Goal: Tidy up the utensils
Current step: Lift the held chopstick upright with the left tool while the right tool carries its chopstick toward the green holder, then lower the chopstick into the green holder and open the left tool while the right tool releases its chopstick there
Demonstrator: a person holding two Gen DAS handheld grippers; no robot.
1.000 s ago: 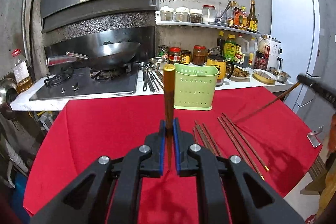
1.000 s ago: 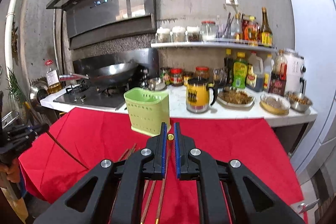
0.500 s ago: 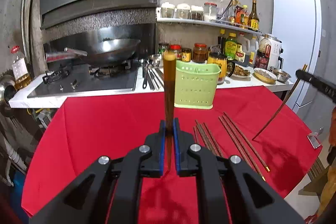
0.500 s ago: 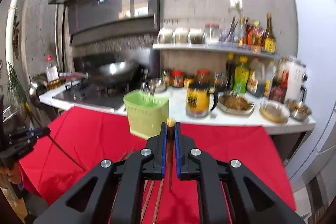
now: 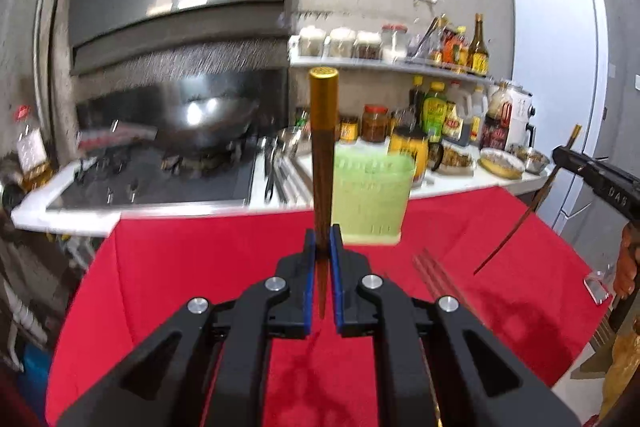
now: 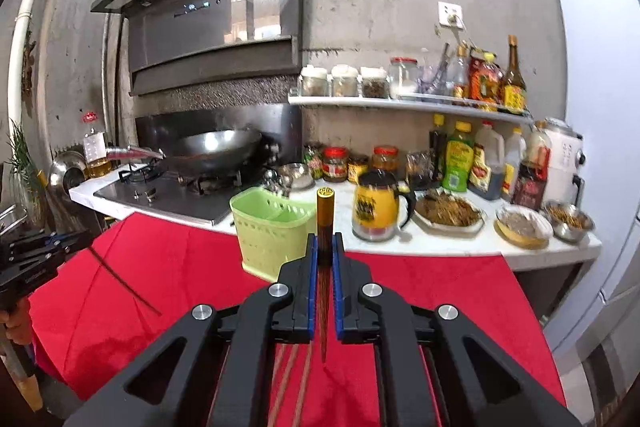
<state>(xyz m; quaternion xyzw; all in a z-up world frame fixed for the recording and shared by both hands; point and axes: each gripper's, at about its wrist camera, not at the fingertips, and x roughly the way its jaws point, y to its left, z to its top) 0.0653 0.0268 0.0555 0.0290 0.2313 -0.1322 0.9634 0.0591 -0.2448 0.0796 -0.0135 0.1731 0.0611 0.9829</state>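
My left gripper point(image 5: 321, 239) is shut on a brown chopstick point(image 5: 323, 147) with a gold cap, held upright above the red tablecloth point(image 5: 180, 267). My right gripper point(image 6: 324, 247) is shut on a second gold-capped chopstick point(image 6: 325, 215), also upright. The green perforated utensil holder point(image 5: 372, 195) stands at the far edge of the cloth, just behind both grippers; it also shows in the right wrist view point(image 6: 270, 231). Several more chopsticks point(image 5: 434, 275) lie on the cloth to the right. The right gripper with its chopstick point(image 5: 520, 219) shows in the left view.
Behind the table runs a white counter point(image 6: 420, 247) with a gas stove and wok point(image 6: 212, 147), a yellow kettle point(image 6: 376, 207), jars, sauce bottles and bowls of food. A white fridge point(image 5: 560, 87) stands at the right. A shelf point(image 6: 400, 103) holds jars.
Both grippers have lifted and tilted their chopsticks more upright. The right gripper has moved closer to the green holder. Both stayed shut.
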